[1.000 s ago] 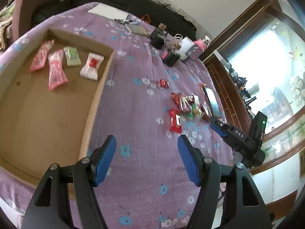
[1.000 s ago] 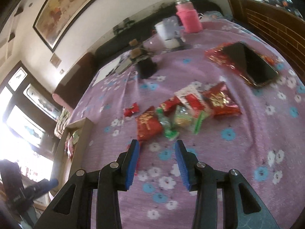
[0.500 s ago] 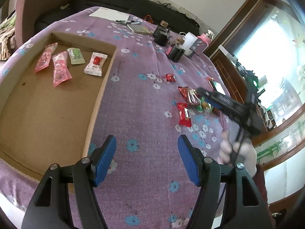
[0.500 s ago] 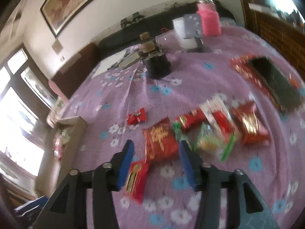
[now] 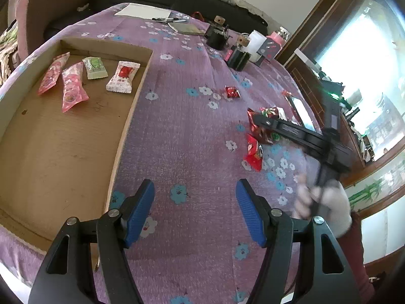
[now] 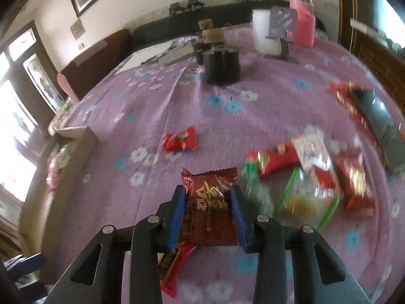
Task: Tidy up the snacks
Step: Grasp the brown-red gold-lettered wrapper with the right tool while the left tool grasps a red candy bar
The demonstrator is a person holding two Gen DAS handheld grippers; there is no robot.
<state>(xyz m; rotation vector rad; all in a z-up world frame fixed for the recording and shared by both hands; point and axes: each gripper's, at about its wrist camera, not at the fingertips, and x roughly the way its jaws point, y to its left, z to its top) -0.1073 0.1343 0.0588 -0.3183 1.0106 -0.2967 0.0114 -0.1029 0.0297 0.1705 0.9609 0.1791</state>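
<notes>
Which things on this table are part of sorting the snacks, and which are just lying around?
Part of the job:
dark red packet between the right gripper pads
loose snack pile
small red candy
cardboard tray

Lying about:
black holder
pink bottle
pens

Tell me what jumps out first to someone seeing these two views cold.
The right gripper straddles a dark red snack packet, its blue pads at the packet's two sides, with a jumble of red and green snacks just right of it on the purple flowered cloth. In the left view, a cardboard tray holds four packets in a row at its far end, while the left gripper hangs open, holding nothing.
</notes>
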